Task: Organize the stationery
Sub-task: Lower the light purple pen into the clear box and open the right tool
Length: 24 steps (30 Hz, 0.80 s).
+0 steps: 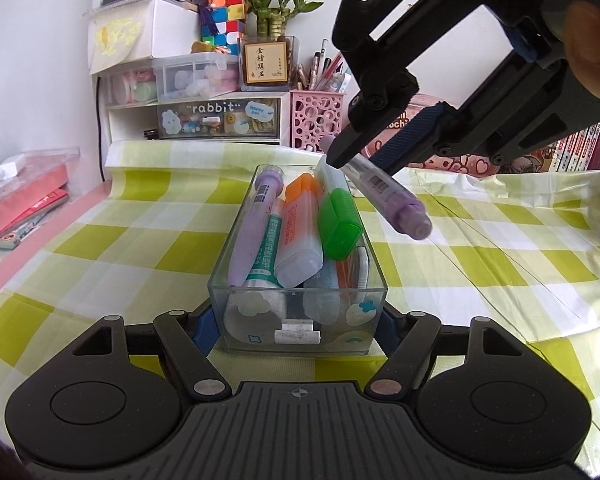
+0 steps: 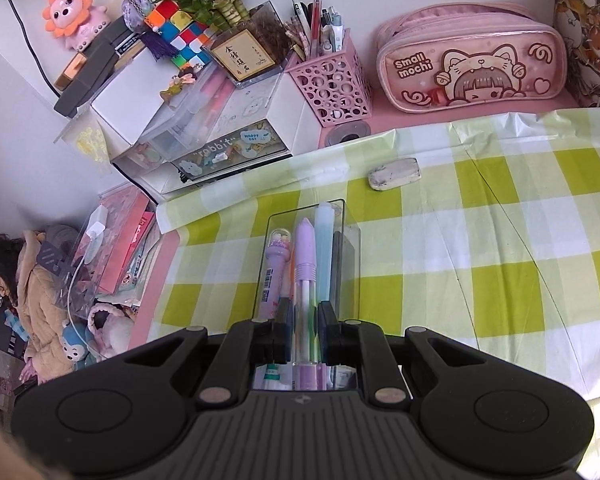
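Observation:
A clear plastic box (image 1: 300, 304) stands on the green-checked cloth, and my left gripper (image 1: 296, 328) is shut on its near end, one pad on each side wall. Inside lie a purple novelty pen (image 1: 248, 232), an orange highlighter (image 1: 300, 224), a green-capped marker (image 1: 338, 224) and a teal-and-white tube (image 1: 266, 256). My right gripper (image 1: 360, 160) hangs above the box's far right corner, shut on a purple-and-clear pen (image 1: 396, 200) that slants down to the right. In the right wrist view that pen (image 2: 305, 272) sits between the pads of the right gripper (image 2: 304, 320), over the box (image 2: 350, 240).
A used white eraser (image 2: 394, 174) lies on the cloth beyond the box. Along the back stand a pink pen holder (image 2: 332, 88), a pink pencil case (image 2: 472, 64), a "rabbit" drawer unit (image 1: 216, 116) and a plant in a glass pot (image 1: 268, 60). A person (image 2: 32, 292) sits at the far left.

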Tool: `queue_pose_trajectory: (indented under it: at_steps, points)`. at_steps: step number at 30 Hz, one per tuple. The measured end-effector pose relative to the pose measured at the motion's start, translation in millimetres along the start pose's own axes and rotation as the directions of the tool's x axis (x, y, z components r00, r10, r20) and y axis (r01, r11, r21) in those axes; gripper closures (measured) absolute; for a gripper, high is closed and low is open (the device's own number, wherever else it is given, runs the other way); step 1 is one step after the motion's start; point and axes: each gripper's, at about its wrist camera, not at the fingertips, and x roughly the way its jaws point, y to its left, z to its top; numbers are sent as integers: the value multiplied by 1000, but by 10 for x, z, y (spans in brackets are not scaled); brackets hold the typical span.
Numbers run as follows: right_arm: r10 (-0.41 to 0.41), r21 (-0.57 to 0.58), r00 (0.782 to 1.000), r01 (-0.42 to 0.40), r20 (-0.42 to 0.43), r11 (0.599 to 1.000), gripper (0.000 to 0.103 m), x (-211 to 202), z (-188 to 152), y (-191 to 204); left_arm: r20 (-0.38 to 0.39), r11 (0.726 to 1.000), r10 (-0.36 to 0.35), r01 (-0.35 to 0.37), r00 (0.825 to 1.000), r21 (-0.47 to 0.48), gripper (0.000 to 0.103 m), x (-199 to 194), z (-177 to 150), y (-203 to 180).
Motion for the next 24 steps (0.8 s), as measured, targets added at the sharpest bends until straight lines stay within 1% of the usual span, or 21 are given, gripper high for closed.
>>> queue_pose_trajectory:
  at_steps: [3,6,9,10,19,21,24]
  points:
    - [-23,-12,999,22,-26,1000,95,67,70,111,0,1000,2,-2,1000,3,31,5,-1,-5]
    - [-37,-7,997,36,-70,999,95,171,138,197,2,1000,0,0,1000,1,31,3,-2,-2]
    - [-91,-22,993,90,-80,996,95,256,194,257,1,1000,0,0,1000,3,31,2,-4,0]
    - [-98,-22,992,97,-85,995,95,275,208,264,1,1000,0,0,1000,3,31,3,-4,1]
    - [-91,-54,988,85,-121,995,94,389,230,312,1,1000,2,-2,1000,9,31,-3,-5,-8]
    - [-65,-54,990,58,-124,997,94,388,221,301,1,1000,3,-3,1000,10,31,-4,-5,-12]
    - [-46,-85,989,34,-140,996,94,399,192,320,3,1000,5,-5,1000,14,31,-2,-5,-21]
